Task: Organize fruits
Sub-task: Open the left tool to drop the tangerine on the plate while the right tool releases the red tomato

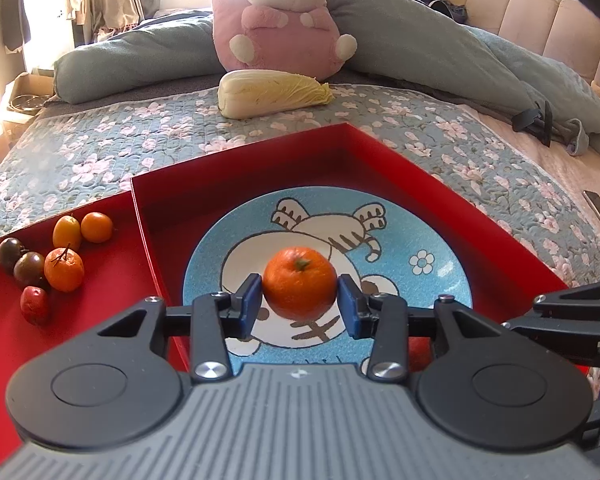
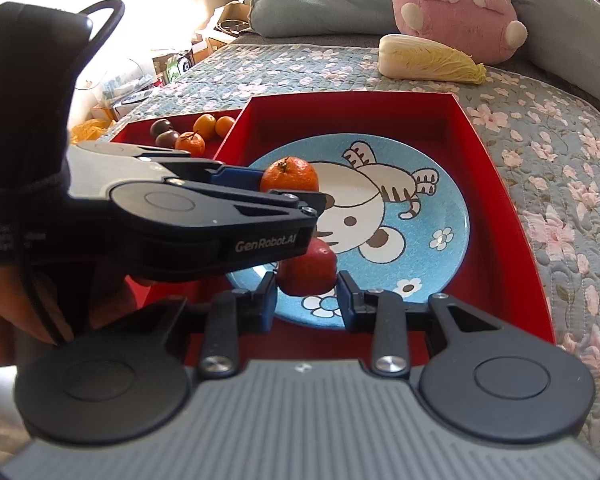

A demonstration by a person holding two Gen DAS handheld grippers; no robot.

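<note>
The left gripper has a tangerine between its pads over the blue plate in the red box; whether they press it I cannot tell. The right gripper is clamped on a red fruit above the same plate. Neither looks released yet, and six small fruits wait in the side tray (left of the box).

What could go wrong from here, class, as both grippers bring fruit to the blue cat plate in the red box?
1. The mandarin is round and sits between the left gripper pads with little contact; let go, it may roll off the plate.
2. The right gripper holds a small red fruit right under the left gripper's body; the two tools could knock together.
3. The red box walls crowd both approaches.
</note>
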